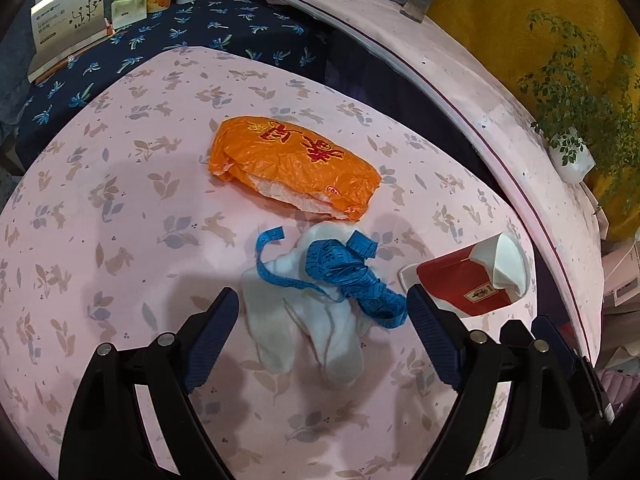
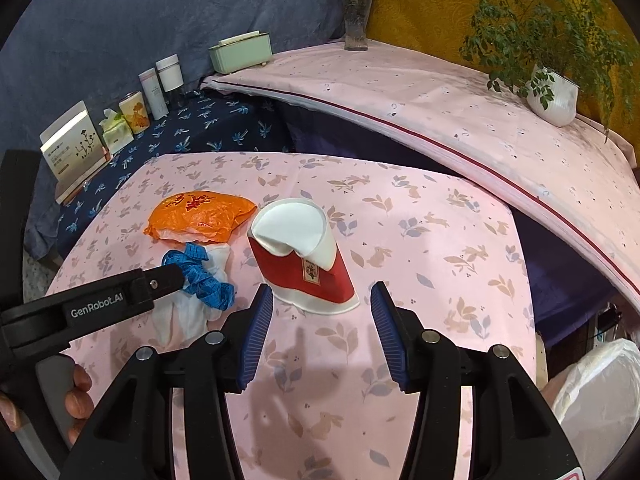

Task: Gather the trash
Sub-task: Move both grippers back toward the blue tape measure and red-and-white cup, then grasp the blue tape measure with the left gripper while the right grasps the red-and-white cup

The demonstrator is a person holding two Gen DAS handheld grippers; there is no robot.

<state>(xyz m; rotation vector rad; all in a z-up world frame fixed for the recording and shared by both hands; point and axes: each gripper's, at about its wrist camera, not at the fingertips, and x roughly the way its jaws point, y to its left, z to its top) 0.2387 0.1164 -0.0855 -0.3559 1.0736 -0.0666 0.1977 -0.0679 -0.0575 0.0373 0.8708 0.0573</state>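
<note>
My left gripper (image 1: 322, 312) is spread wide over a white cloth (image 1: 304, 320) tangled with blue tape (image 1: 344, 272). My right gripper (image 2: 322, 308), released, faces a crushed red cup (image 2: 304, 260) lying mid-table (image 2: 440, 240), mouth toward the far edge. An orange bag (image 1: 292, 164) lies beyond, empty-looking.

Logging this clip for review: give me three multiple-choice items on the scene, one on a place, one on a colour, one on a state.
1. Where does the blue tape measure lie?
A. on the white cloth
B. inside the paper cup
C. on the windowsill

2. What colour is the plastic bag?
A. green
B. orange
C. black

3. How is the red paper cup?
A. upright and full
B. stacked in another cup
C. crushed, on its side

Key: 1 A, the tape is bunched on top of the cloth. 2 B, it is orange with red print. 3 C, its rim is folded in and it lies on the tablecloth.
</note>
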